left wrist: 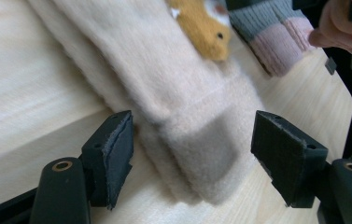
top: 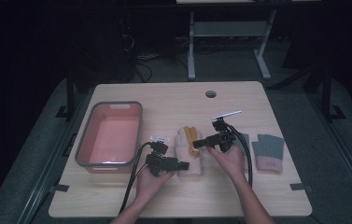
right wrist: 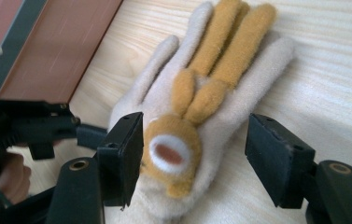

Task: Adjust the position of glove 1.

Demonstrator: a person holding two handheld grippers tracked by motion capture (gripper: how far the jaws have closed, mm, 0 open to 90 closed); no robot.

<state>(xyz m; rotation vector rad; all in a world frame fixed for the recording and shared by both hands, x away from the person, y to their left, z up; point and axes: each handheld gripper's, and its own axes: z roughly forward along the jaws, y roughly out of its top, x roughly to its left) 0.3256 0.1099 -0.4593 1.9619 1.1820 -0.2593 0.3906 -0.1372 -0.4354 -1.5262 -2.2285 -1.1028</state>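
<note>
Both hand-held grippers, left (top: pixel 183 165) and right (top: pixel 200 143), stand with jaws apart around a cream glove (top: pixel 188 151) lying on the surface (top: pixel 239 196), gripping nothing.

left side: pink bin (top: pixel 109 135) blocks it
middle: cream glove (top: pixel 188 151) in the way
right: grey glove (top: pixel 268 151) sits there
front counter (top: pixel 187 198): open, easy pass

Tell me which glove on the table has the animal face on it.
The cream glove lying between the two hand-held grippers: it bears an orange animal face with long ears. The grey glove with a pink cuff, near the table's right edge, is plain.
</note>
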